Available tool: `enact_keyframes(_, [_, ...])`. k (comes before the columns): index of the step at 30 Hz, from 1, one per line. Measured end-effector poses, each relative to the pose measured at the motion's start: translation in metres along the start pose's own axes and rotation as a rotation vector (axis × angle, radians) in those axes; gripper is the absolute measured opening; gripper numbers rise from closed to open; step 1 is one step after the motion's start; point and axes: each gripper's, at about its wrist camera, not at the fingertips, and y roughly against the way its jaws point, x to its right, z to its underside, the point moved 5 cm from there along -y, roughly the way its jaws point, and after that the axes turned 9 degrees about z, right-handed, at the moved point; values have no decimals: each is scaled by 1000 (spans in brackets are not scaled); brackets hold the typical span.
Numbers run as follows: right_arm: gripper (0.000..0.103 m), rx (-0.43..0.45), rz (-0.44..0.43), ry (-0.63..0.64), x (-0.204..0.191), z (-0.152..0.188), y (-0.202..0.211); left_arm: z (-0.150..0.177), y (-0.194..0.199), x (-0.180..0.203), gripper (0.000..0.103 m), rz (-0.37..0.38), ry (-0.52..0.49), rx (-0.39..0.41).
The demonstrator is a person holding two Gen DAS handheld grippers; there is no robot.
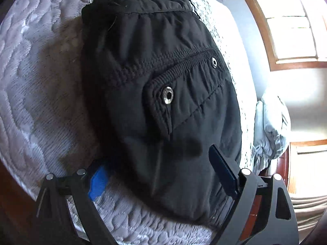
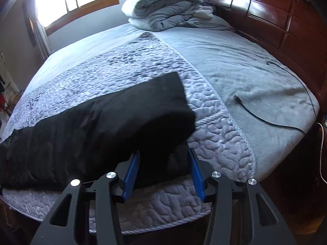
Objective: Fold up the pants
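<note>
Black pants lie on the quilted bed, limp, light and probably slippery. The left gripper stands wide apart over the waistband end, clamping nothing. Between the right gripper's half-spread jaws sits the cloth's edge, unpinched; best grip is a doubled edge.

The pants run off the right-wrist view's left edge; their far corner is motion-blurred; in the left-wrist view they hide most of the left tool's blue pad.
</note>
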Motion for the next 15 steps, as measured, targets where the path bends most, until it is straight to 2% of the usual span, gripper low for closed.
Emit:
enact_keyframes(1, [50,2,2,0,-1,-1,0,-3,0,3,77,-1,0,10])
enact_keyframes(2, [50,2,4,-3,-2,-1,0,-2,-4,8,47,7,1,18])
enact_keyframes(3, [50,0,0,-7,-2,-1,0,-2,-5,9,32,15,5,21])
enact_keyframes(5, [50,-3,-8,-21,-2,-2,0,-7,-8,21,16,37,-29,29])
enact_keyframes(7, [50,-6,-22,-49,-1,-2,0,-8,-13,38,14,3,-84,42])
enact_keyframes(11, [51,-8,-44,-116,7,-2,4,-18,-13,62,11,28,-114,95])
enact_keyframes(15, [56,-23,-90,-230,25,3,11,-14,-8,63,11,-5,-147,126])
